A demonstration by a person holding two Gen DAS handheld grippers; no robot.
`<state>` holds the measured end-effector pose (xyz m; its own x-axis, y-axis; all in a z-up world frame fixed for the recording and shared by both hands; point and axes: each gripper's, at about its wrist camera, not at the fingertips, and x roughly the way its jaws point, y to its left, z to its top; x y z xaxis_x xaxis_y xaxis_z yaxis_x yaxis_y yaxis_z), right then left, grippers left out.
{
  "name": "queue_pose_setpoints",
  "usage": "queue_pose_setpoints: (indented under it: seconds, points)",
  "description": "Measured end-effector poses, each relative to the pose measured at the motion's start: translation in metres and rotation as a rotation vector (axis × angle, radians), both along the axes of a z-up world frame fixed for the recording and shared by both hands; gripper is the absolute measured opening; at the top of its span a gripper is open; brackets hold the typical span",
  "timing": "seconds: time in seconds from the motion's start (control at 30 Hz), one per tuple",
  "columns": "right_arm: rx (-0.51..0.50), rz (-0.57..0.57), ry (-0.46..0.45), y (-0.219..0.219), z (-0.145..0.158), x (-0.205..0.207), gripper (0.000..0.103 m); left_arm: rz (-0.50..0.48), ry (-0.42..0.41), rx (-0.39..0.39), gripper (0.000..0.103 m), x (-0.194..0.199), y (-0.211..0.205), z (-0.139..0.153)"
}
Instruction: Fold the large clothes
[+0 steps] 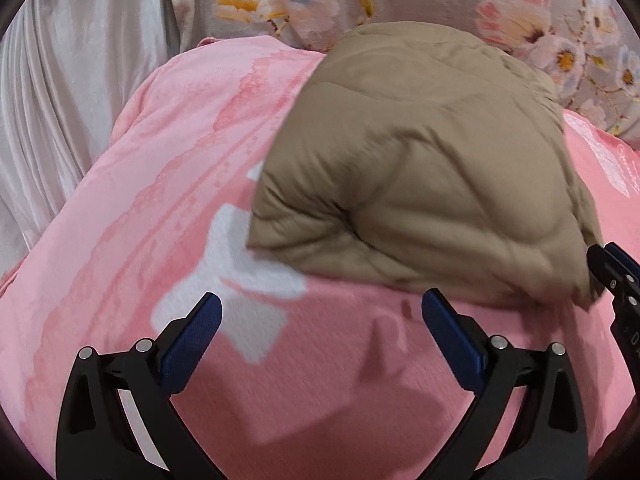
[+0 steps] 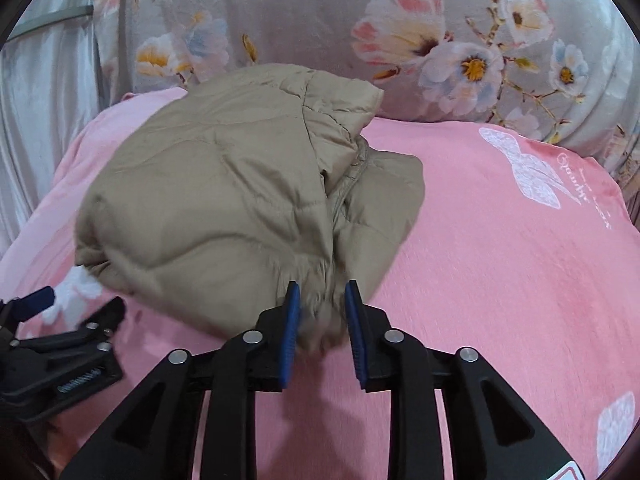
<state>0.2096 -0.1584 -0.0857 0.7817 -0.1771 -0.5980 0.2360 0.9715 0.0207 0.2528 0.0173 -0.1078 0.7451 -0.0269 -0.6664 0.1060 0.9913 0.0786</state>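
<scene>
A bed covered by a pink blanket (image 2: 500,264) fills most of both views. The blanket is plush and soft-looking, with darker pink streaks on its left part and white patches (image 1: 240,280) shaped like bows or flowers. Near its right far corner sits a white bow print (image 2: 532,176) with a line of white cursive lettering beside it, too small to read. Along the far side of the bed lies a grey floral fabric (image 2: 304,24), bulging like a pillow or rolled quilt, printed with pink, white and pale blue blossoms with yellow centres. At the far left hangs a shiny white curtain (image 1: 60,100) in vertical folds. The light is even and soft.
</scene>
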Motion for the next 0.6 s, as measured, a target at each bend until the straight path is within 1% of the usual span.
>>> queue_pose_setpoints:
  seconds: [0.07,0.1,0.13,0.27,0.33,0.4,0.47,0.53,0.6]
  points:
    - [0.011,-0.009,-0.005,0.000,-0.002,-0.015,0.033,-0.011,-0.015,0.012,0.098,-0.013,-0.006,0.000]
    - [0.015,-0.015,-0.004,-0.001,-0.004,-0.020,0.034,-0.018,-0.021,0.012,0.098,-0.019,-0.010,0.000]
    - [0.019,-0.021,0.000,-0.001,-0.007,-0.025,0.035,-0.020,-0.021,0.007,0.098,-0.025,-0.013,-0.001]
    - [0.042,-0.047,0.024,-0.004,-0.017,-0.040,0.042,-0.011,-0.019,-0.018,0.098,-0.039,-0.014,-0.003]
    - [0.040,-0.060,0.012,-0.006,-0.016,-0.050,0.045,0.009,-0.021,-0.035,0.098,-0.047,-0.012,-0.004]
    - [0.022,-0.059,0.008,-0.003,-0.017,-0.058,0.053,0.023,-0.031,-0.051,0.098,-0.055,-0.010,-0.004]
    - [0.009,-0.051,0.020,0.000,-0.019,-0.065,0.056,0.029,-0.045,-0.053,0.098,-0.062,-0.010,-0.004]
    - [-0.004,-0.044,0.014,0.003,-0.019,-0.072,0.063,0.038,-0.070,-0.047,0.098,-0.069,-0.012,-0.003]
    - [-0.018,-0.047,-0.009,0.005,-0.018,-0.081,0.074,0.036,-0.091,-0.040,0.098,-0.074,-0.014,-0.002]
